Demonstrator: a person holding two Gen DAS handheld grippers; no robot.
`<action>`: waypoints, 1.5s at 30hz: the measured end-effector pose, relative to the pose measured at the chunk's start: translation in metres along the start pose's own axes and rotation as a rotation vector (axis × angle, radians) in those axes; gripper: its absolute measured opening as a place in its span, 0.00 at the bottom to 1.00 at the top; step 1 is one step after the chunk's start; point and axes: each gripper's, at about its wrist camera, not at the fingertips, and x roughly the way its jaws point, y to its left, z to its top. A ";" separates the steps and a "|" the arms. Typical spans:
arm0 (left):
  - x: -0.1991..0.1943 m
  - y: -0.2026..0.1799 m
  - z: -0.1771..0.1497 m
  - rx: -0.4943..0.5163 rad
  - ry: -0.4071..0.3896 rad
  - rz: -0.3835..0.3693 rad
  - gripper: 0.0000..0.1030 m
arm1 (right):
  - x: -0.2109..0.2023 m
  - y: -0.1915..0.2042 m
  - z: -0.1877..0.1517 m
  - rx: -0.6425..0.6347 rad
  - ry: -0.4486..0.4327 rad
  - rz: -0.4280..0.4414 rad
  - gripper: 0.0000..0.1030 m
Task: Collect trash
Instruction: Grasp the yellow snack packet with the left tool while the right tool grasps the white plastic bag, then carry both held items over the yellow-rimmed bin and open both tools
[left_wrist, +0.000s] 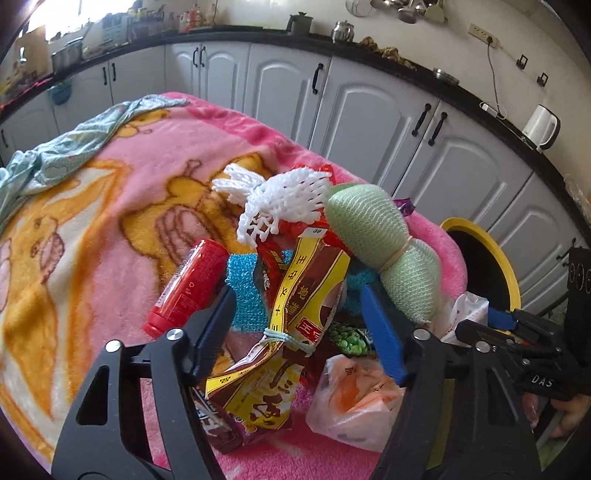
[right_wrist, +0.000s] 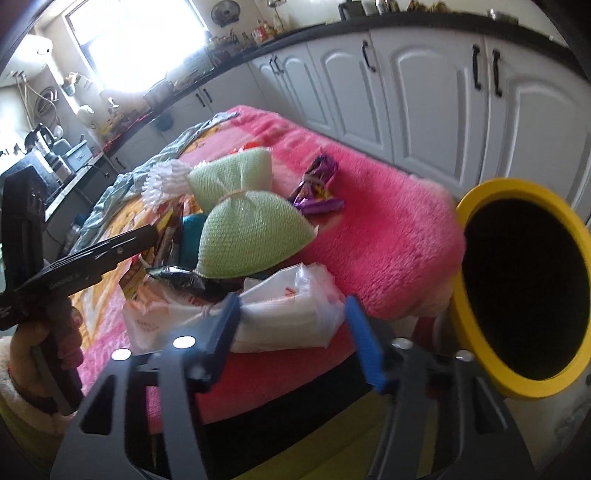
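A heap of trash lies on a pink blanket (left_wrist: 122, 177): a yellow-brown snack packet (left_wrist: 310, 288), a red bottle (left_wrist: 188, 288), white foam netting (left_wrist: 284, 199), a green mesh bundle (left_wrist: 369, 229) and a white plastic bag (right_wrist: 288, 317). My left gripper (left_wrist: 295, 295) straddles the snack packet; a gap shows beside its right pad, so it is open. My right gripper (right_wrist: 291, 301) sits at the blanket's near edge, and the plastic bag fills the space between its blue pads and meets both. A yellow-rimmed bin (right_wrist: 517, 184) gapes dark just to the right.
A purple wrapper (right_wrist: 317, 188) lies alone further back on the blanket. A grey-green garment (left_wrist: 74, 144) is draped over the far left side. White cabinets (left_wrist: 369, 110) run behind under a cluttered black counter. A hand (right_wrist: 44, 343) grips the left tool.
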 end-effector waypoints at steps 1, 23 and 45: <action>0.002 0.000 0.000 0.001 0.008 0.004 0.54 | 0.000 0.000 0.000 -0.004 -0.004 0.001 0.38; -0.031 0.025 0.003 -0.068 -0.057 -0.053 0.25 | -0.045 0.034 -0.004 -0.234 -0.133 0.037 0.18; -0.101 -0.026 0.046 0.036 -0.255 -0.121 0.22 | -0.127 0.038 0.030 -0.282 -0.381 -0.008 0.18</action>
